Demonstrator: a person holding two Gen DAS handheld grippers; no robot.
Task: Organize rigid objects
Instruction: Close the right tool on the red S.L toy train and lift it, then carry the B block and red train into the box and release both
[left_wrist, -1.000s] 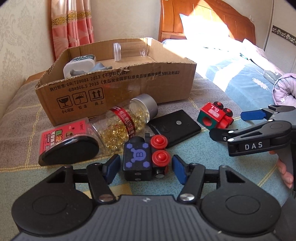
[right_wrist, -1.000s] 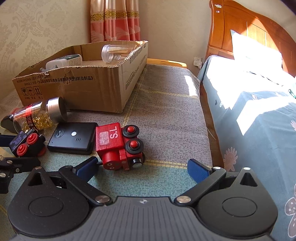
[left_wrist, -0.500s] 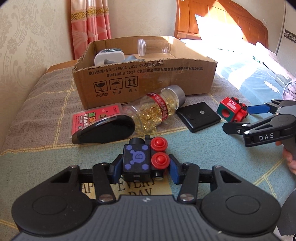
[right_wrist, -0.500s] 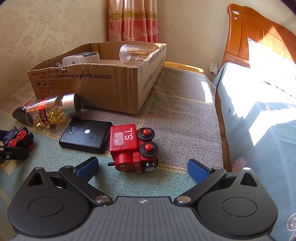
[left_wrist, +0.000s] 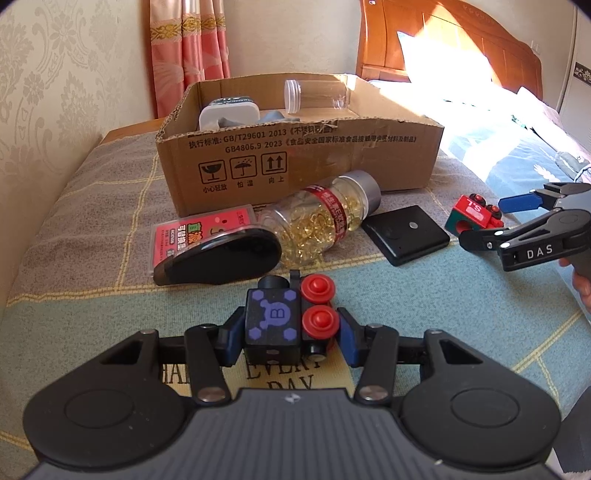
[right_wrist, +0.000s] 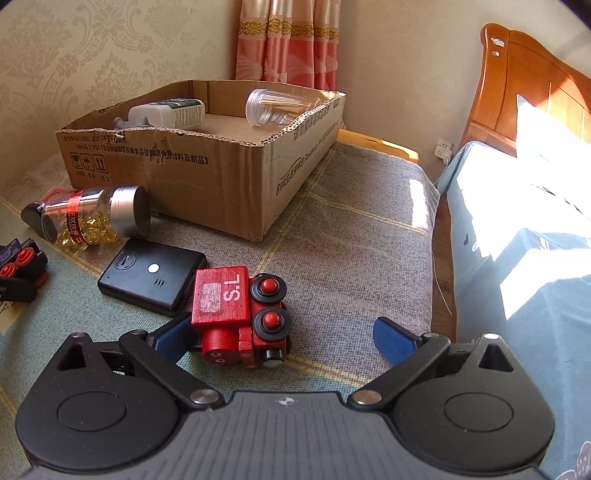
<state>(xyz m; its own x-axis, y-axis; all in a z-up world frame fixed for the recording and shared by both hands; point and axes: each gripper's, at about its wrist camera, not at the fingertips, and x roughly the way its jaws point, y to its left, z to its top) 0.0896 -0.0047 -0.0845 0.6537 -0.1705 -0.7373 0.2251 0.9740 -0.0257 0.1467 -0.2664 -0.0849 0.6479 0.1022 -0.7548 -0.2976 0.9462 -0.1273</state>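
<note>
My left gripper (left_wrist: 290, 334) is shut on a black toy train (left_wrist: 275, 321) with a purple top and red wheels, held above the bedspread. My right gripper (right_wrist: 284, 338) is open around a red toy train (right_wrist: 231, 306) marked "S.L" that lies on the bedspread; its left finger is close to the train, its right finger stands well apart. The right gripper (left_wrist: 517, 218) and the red train (left_wrist: 472, 218) also show in the left wrist view. An open cardboard box (left_wrist: 295, 155) stands behind; it also shows in the right wrist view (right_wrist: 207, 170).
A bottle of yellow capsules (left_wrist: 325, 218), a black flat device (left_wrist: 406, 234), a black oval case (left_wrist: 221, 262) and a red packet (left_wrist: 199, 232) lie before the box. The box holds a clear jar (left_wrist: 314, 94) and a white bottle (left_wrist: 229, 114). A bed (right_wrist: 535, 221) is at the right.
My left gripper closed on the black train and lifted it back from the other objects. My right gripper moved in around the red train, still open.
</note>
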